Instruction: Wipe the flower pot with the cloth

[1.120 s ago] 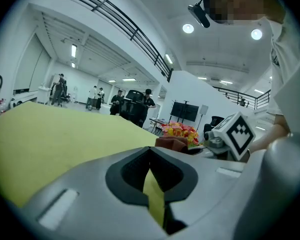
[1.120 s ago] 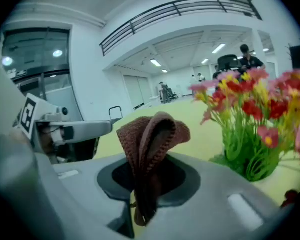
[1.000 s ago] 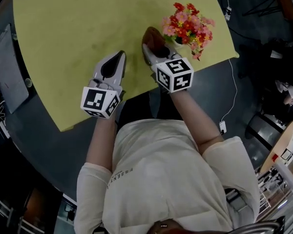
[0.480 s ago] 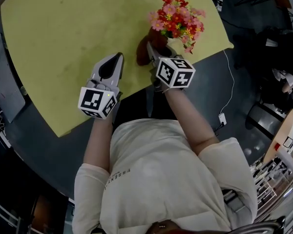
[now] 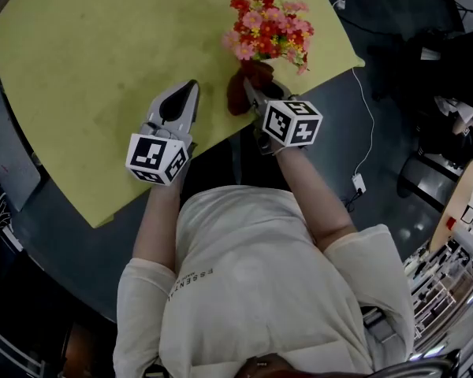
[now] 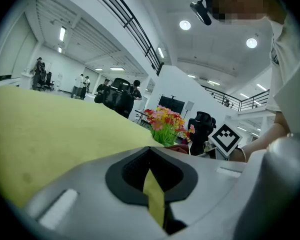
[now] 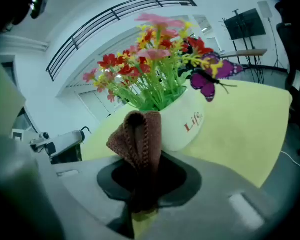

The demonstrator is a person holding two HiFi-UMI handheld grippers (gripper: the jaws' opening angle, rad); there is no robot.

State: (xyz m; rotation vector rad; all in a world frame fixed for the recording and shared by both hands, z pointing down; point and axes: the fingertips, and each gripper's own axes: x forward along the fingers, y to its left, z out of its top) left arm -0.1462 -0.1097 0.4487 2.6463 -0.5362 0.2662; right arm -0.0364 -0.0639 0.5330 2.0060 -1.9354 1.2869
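Below, yellow-green table [image 5: 102, 53], flower pot [image 7: 187, 121], dark floor [image 5: 55, 235].

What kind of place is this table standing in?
Probably a large open office or lab hall: a railed upper gallery, round ceiling lights, and a black office chair beyond the yellow table.

We look down on a yellow-green desk [image 5: 87, 69] with a matte top and rounded corners, mottled with faint darker smudges toward its middle. Its near edge runs slantwise across the head view. A white flower pot [image 7: 185, 124] with red lettering stands upright on the desk, close to the right corner and near that edge. It holds red, pink and yellow flowers [image 5: 264, 26]. Below the desk we see dark grey floor [image 5: 386, 93], where a small white corded adapter [image 5: 359, 183] lies.
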